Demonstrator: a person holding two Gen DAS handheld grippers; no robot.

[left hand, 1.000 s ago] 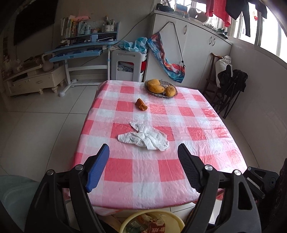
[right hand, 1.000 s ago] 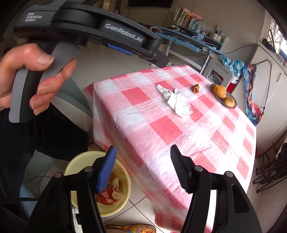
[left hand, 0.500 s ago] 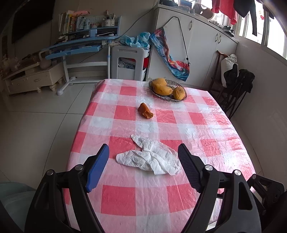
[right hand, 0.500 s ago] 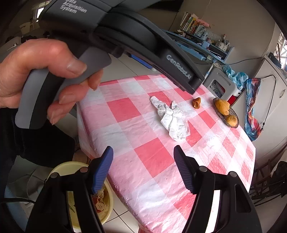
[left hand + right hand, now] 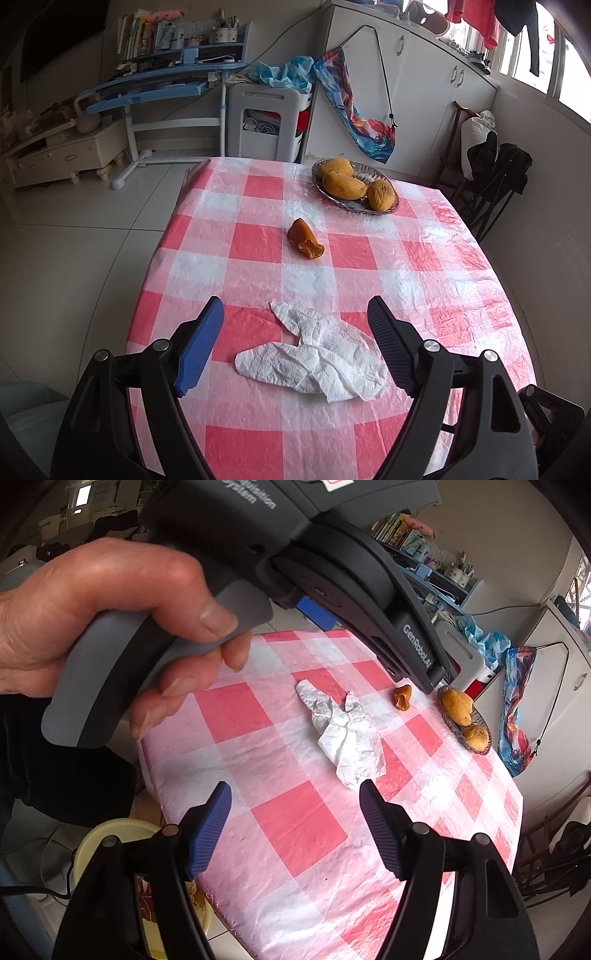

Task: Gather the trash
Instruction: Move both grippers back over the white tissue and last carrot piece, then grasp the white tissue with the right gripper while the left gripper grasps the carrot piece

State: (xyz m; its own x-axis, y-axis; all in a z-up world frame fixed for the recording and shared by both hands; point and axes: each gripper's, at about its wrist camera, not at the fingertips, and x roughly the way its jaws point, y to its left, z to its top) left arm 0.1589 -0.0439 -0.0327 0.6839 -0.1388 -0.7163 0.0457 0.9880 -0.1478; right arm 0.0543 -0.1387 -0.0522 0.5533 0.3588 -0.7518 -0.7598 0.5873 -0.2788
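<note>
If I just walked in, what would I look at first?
Probably the crumpled white tissue lying on the red-and-white checked tablecloth, right in front of the open left gripper. Behind it lies an orange scrap of fruit, and a dish of mangoes stands at the far end. A yellow bin waits on the floor by the table's near corner.

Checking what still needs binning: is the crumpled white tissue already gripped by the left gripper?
No, the tissue lies loose on the tablecloth between the left gripper's open jaws.
</note>
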